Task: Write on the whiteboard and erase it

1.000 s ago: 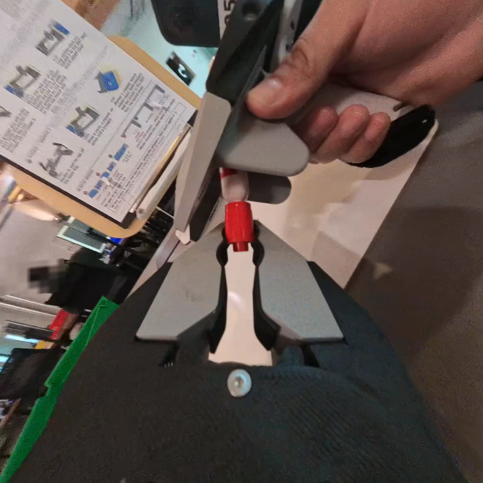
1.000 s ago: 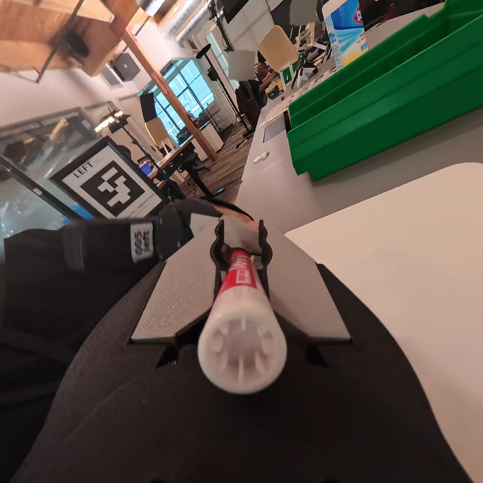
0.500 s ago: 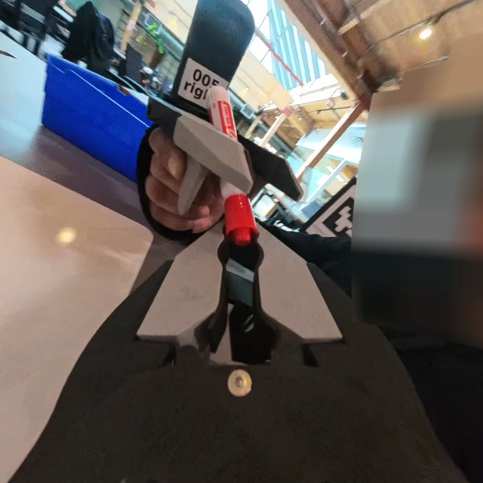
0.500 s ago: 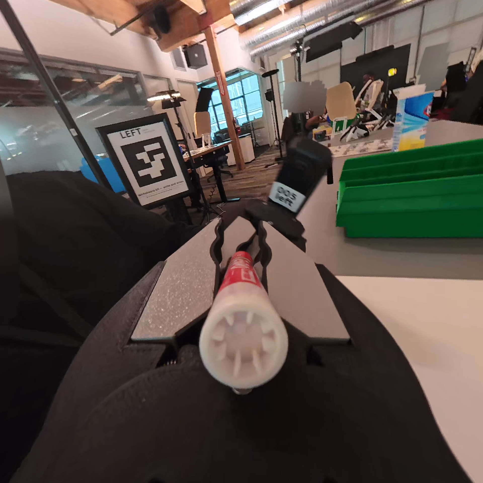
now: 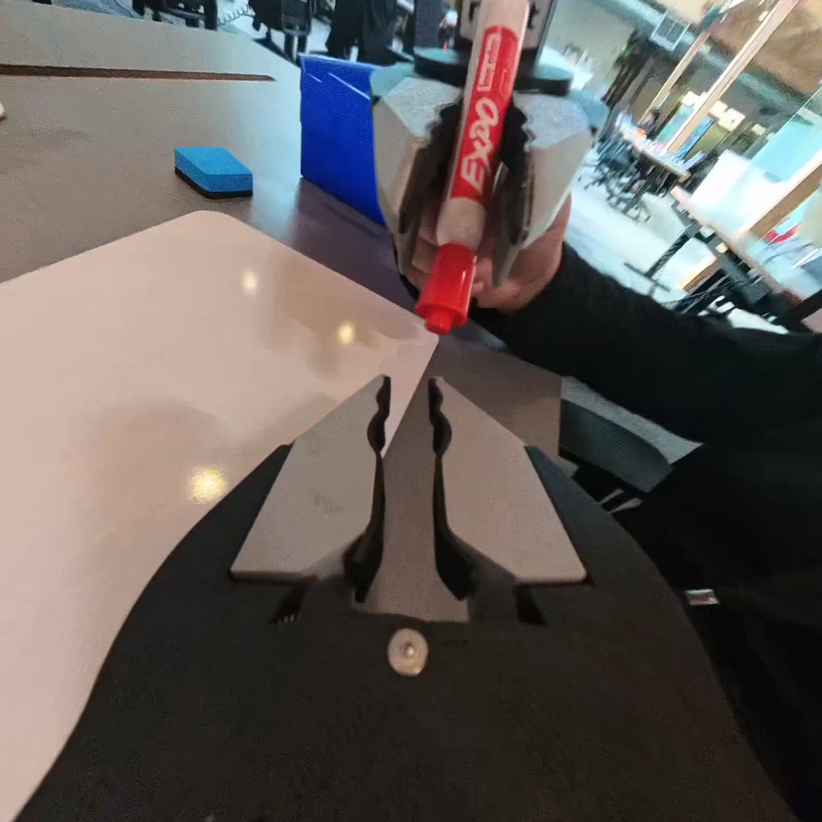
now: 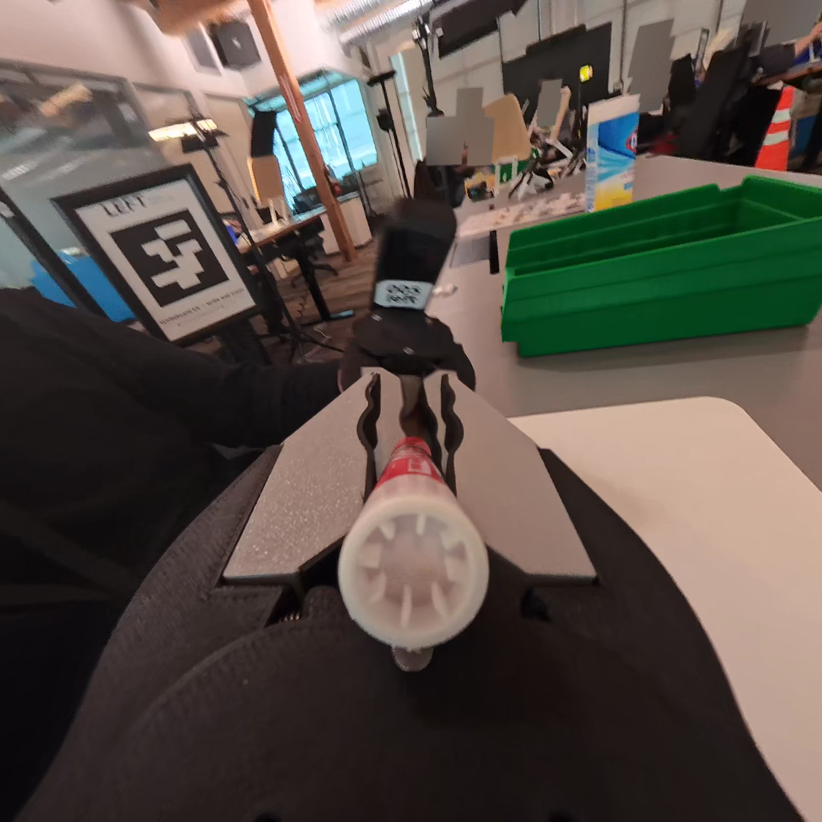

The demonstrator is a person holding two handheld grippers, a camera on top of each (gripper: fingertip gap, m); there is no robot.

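Observation:
My right gripper (image 6: 411, 387) is shut on a white marker (image 6: 411, 574) with a red label, whose butt end faces the camera. In the left wrist view the right gripper (image 5: 453, 271) holds the marker (image 5: 476, 133) tilted, with its red cap (image 5: 445, 289) on and pointing down at my left gripper (image 5: 409, 384). The left gripper is slightly open and empty, a short way below the cap and over the corner of the whiteboard (image 5: 155, 356). The whiteboard (image 6: 667, 489) lies flat and blank. A blue eraser (image 5: 213, 171) lies on the table beyond it.
A blue bin (image 5: 338, 133) stands behind the whiteboard near the eraser. A green bin (image 6: 667, 276) sits on the grey table (image 6: 578, 373) past the board. The left gripper's black handle (image 6: 413, 284) faces the right one. A framed sign (image 6: 173, 258) stands off the table. Across from one pair of fingers to the other is roughly 8 cm. The blue eraser (image 5: 213, 171) is about 30 cm from both grippers' fingertips.
The red cap sat at the left gripper's fingertips before; now the marker is apart from them, cap still on. Both views have swung level with the table.

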